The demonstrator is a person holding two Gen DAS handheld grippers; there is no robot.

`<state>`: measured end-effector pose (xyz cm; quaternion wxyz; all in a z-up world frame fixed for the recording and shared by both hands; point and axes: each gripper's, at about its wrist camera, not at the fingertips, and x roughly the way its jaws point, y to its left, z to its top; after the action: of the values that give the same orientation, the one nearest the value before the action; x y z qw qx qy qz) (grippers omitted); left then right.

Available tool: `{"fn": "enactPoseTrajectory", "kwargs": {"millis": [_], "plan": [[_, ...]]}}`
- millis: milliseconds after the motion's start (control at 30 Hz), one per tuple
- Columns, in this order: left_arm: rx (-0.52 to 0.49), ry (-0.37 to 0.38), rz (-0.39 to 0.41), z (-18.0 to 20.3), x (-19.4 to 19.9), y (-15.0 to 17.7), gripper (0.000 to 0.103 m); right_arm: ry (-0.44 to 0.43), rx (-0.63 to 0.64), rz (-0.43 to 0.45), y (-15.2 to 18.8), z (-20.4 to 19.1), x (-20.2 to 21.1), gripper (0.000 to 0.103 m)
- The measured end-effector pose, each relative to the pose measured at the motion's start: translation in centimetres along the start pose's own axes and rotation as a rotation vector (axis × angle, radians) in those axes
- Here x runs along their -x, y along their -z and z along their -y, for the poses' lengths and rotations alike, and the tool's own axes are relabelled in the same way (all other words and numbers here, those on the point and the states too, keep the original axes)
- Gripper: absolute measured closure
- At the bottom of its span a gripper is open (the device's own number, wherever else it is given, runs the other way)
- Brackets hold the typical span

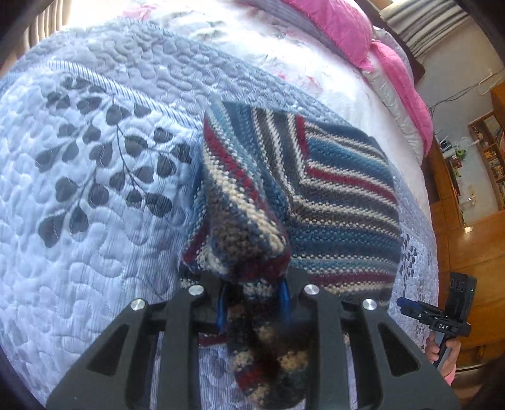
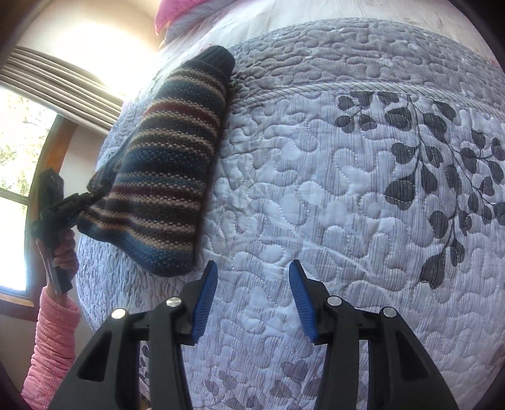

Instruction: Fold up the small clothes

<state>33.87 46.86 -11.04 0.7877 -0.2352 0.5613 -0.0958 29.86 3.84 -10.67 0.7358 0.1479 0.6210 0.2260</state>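
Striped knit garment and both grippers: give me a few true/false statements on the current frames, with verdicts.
1. The left gripper is shut on the striped knit garment. True.
2. The right gripper also clamps the garment. False: its jaws stand open over the bare quilted bedspread, apart from the knit.
3. The garment is plain white. False: it is striped in blue, red, cream and grey.
4. Pink bedding lies at the far end of the bed. True.
5. The person's sleeve is pink. True.
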Motion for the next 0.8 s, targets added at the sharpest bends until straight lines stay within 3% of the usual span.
{"fn": "enactPoseTrajectory", "kwargs": {"millis": [133,267,367,500,567,700,800], "plan": [[-0.013,-0.002,0.018,0.2,-1.5,0.6,0.076,-0.019,0.038,-0.011,-0.1,-2.3,-0.6,0.055],[0.001,0.022,0.034,-0.1,0.1,0.9,0.07,-0.049,0.071,-0.012,-0.4,-4.4,-1.0,0.054],[0.018,0.009,0.053,-0.4,2.5,2.3,0.061,-0.08,0.078,-0.018,-0.7,-5.7,-1.7,0.047],[-0.031,0.016,0.067,0.8,4.8,4.8,0.043,-0.113,0.056,-0.034,-1.1,-6.7,-3.5,0.038],[-0.052,0.017,0.063,1.3,5.0,5.6,0.041,-0.126,0.032,-0.05,-1.3,-7.0,-4.5,0.037],[-0.053,-0.019,0.014,1.4,3.2,6.3,0.045,-0.141,0.001,-0.08,-1.5,-7.3,-6.2,0.039],[-0.03,-0.04,-0.008,0.6,2.1,6.2,0.068,-0.108,0.026,-0.068,-1.3,-7.5,-6.5,0.07]]}}
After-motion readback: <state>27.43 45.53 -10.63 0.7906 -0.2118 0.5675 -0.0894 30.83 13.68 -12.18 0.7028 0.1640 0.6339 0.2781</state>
